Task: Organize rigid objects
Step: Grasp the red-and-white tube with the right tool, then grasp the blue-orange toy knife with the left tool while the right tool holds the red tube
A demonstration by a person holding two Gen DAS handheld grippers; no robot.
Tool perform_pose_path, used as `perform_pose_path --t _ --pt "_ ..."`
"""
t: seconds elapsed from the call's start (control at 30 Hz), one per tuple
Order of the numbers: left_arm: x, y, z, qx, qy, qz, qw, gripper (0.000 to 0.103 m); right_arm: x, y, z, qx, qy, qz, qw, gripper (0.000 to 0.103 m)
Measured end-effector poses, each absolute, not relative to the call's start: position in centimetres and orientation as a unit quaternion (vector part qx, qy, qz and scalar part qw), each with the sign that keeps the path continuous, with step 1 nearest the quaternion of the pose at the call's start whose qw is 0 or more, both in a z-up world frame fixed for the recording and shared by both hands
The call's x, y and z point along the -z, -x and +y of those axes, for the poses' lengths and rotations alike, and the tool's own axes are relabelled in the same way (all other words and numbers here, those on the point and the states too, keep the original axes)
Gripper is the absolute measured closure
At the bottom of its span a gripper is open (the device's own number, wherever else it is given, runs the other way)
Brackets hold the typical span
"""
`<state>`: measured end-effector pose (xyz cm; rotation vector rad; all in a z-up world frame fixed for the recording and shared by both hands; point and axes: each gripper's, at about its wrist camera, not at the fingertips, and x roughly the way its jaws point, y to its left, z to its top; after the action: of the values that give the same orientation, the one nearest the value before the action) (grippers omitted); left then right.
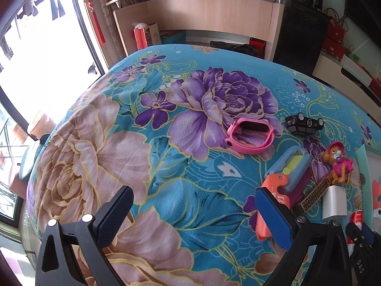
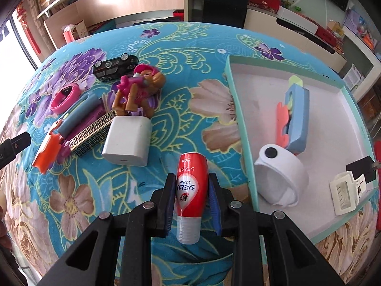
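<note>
Red and white plastic sits clamped between my right tongs point(image 2: 191, 190): a small tube point(image 2: 190, 190) with its white cap toward me, pinched on both sides by the blue pads and held above the flowered blanket point(image 2: 166, 124), just left of the tray point(image 2: 240, 119). That shallow mint-edged tray already carries a blue and coral toy point(image 2: 294, 119), a white band with a black button point(image 2: 281, 176), a white hair clip point(image 2: 346, 190) and a small black piece point(image 2: 362, 169) at its right rim. On the blanket to the left lies the rest of the pile: a white charger block point(image 2: 127, 143) touching a black and gold patterned box point(image 2: 91, 133), a brown dog figure in a pink outfit point(image 2: 138, 88) standing just behind the block, a second blue and coral toy point(image 2: 69, 126) beside the box, a pink watch point(image 2: 64, 97) and a black toy car point(image 2: 115, 65) lying on its side farther back. My left tongs point(image 1: 197, 205) gape wide with nothing between them, hanging over the blanket, their right finger point(image 1: 273, 217) in front of the coral end of that second toy. From that side the pink watch and the overturned car lie apart from each other beyond the pile.
</note>
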<state>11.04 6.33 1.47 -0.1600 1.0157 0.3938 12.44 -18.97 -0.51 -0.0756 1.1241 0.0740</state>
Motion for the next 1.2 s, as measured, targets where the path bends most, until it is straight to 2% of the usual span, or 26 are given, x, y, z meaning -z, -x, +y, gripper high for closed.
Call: perform_pose_path --t 0.27,0.5,0.57,0.77,0.8,0.9,0.93,1.2 --pt "-1.5 -13.8 2.3 -0.14 0.033 0.475 0.868 0.001 -0.2 -13.3 -20.0 -0.023 0.014 0.524 0.852 0.076" --pt "-0.9 -15.9 -0.2 -0.101 0.005 0.467 0.878 0.014 -0.5 -13.3 -20.2 -0.023 0.007 0.52 0.854 0.076" --pt "-0.5 -16.5 -0.5 -0.088 0.005 0.468 0.879 0.015 -0.5 -13.3 -20.2 -0.024 0.005 0.52 0.854 0.076" --pt "0.9 -17.9 -0.9 -0.059 0.017 0.483 0.873 0.033 -0.5 -13.3 -20.3 -0.025 0.004 0.519 0.854 0.076" --pt "1.1 -18.0 -0.9 -0.053 0.023 0.484 0.873 0.04 -0.5 -13.3 -20.4 -0.025 0.004 0.519 0.854 0.076" --pt "1.1 -18.1 -1.2 -0.048 0.016 0.48 0.876 0.044 -0.6 -13.3 -20.4 -0.025 0.003 0.519 0.854 0.076" --pt "1.1 -18.0 -1.3 -0.042 0.017 0.478 0.877 0.05 -0.6 -13.3 -20.4 -0.025 0.002 0.519 0.854 0.076" --pt "0.1 -17.5 -1.8 -0.032 0.009 0.463 0.886 0.063 -0.6 -13.2 -20.5 -0.026 -0.003 0.517 0.855 0.076"
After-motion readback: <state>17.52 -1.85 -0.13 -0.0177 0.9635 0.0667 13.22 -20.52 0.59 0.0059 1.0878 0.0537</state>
